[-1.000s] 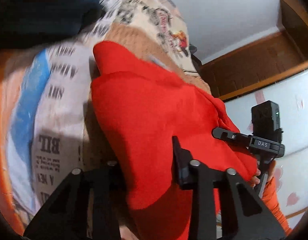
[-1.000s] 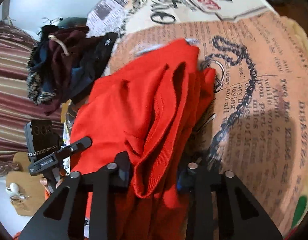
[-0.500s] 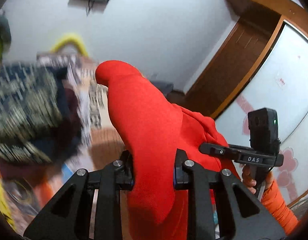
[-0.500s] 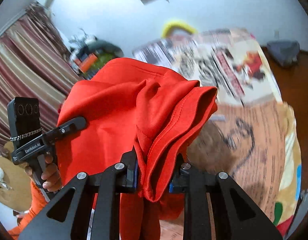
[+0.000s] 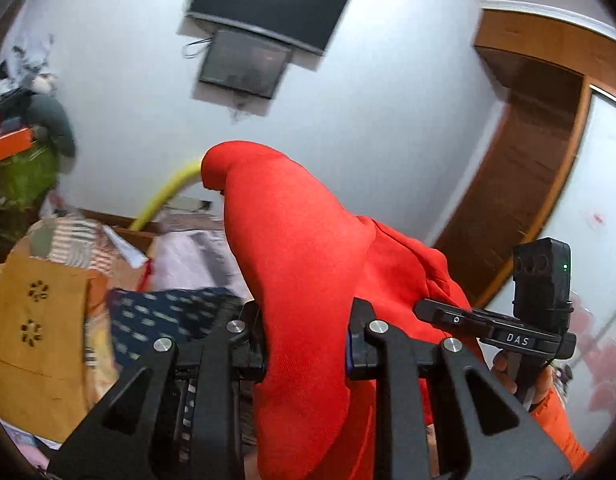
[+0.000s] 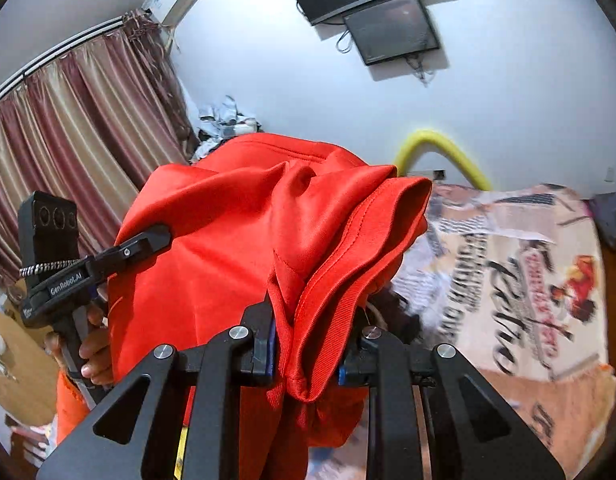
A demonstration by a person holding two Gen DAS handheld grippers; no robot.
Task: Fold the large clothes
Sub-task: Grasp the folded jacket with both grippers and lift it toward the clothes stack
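Two grippers share one load. We note the printed bedspread [image 6: 519,272] as the largest thing, spread low on the right in the right wrist view, with bold lettering and a cartoon figure on it. Striped maroon curtains [image 6: 68,128] hang at far left in that view. A dark wall television [image 5: 268,4] sits high on the far white wall, with a smaller screen just under it. The red garment [image 5: 304,280] is lifted clear of the bed and bunched between both tools; in the right wrist view its folds [image 6: 236,248] rise above the jaws and trail down below them. We see a yellow hose [image 6: 439,152] arching at the far wall behind the cloth. A dark patterned cloth [image 5: 164,316] lies low left in the left wrist view, beside a tan wooden panel [image 5: 40,328]. The left gripper [image 5: 306,344] is clamped on a thick fold of the red fabric. The right gripper [image 6: 308,348] is likewise pinched on a ribbed hem of several layers.
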